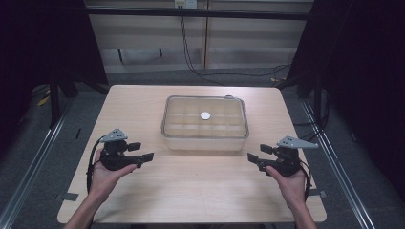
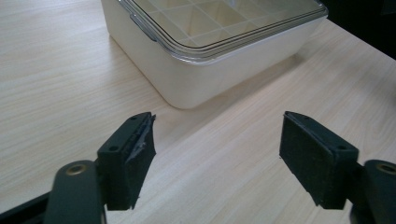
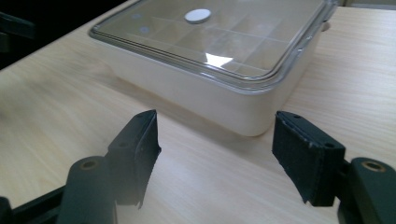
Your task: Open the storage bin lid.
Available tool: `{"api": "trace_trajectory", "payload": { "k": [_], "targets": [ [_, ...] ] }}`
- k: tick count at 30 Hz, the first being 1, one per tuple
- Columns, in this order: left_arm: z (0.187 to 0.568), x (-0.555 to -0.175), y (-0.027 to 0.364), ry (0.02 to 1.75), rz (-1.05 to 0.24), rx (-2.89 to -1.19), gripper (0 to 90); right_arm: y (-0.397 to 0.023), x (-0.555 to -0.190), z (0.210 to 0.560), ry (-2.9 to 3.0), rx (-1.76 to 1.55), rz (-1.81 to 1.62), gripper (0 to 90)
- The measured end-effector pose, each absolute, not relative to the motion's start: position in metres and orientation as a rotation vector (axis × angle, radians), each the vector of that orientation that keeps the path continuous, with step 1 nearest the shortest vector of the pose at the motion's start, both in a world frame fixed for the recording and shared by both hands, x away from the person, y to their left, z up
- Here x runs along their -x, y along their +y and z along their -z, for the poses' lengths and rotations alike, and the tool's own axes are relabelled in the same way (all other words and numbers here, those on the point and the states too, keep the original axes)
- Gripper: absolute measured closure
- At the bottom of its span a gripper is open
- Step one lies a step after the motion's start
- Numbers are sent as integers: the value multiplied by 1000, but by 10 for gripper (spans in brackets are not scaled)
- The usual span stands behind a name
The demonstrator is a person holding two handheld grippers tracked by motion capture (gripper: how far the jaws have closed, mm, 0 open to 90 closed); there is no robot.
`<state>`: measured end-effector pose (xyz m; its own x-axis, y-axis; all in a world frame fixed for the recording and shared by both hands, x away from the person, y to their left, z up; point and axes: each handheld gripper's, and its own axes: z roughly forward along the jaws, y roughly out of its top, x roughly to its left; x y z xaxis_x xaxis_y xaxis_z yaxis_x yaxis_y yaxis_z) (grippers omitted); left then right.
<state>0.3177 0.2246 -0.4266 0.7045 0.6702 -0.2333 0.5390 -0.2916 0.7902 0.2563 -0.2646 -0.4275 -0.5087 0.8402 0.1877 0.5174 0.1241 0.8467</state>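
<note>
A translucent rectangular plastic box with a clear lid (image 1: 205, 123) sits mid-table on the pale wooden table (image 1: 191, 191). The left gripper (image 1: 143, 151) and right gripper (image 1: 258, 155) flank its near corners, jaws spread and empty, seemingly poised to approach it.

A clear box (image 1: 205, 123) with a lid sits on the wooden table (image 1: 191, 186). The left gripper (image 1: 142, 153) and right gripper (image 1: 258, 155) wait beside it, both open.
</note>
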Motion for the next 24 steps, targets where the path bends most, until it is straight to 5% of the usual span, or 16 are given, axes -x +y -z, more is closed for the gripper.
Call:
{"api": "trace_trajectory", "payload": {
  "k": [17, 20, 24],
  "targets": [
    [422, -350, 197, 914, -175, -2005, 240, -249, -294, 420, 2070, -1332, -1313, 281],
    [417, -355, 198, 912, -178, -2004, 250, -248, -300, 417, 2084, -1349, -1303, 191],
    [414, -363, 201, 931, -222, -1982, 253, -249, -306, 414, 2094, -1342, -1306, 227]
  ]
}}
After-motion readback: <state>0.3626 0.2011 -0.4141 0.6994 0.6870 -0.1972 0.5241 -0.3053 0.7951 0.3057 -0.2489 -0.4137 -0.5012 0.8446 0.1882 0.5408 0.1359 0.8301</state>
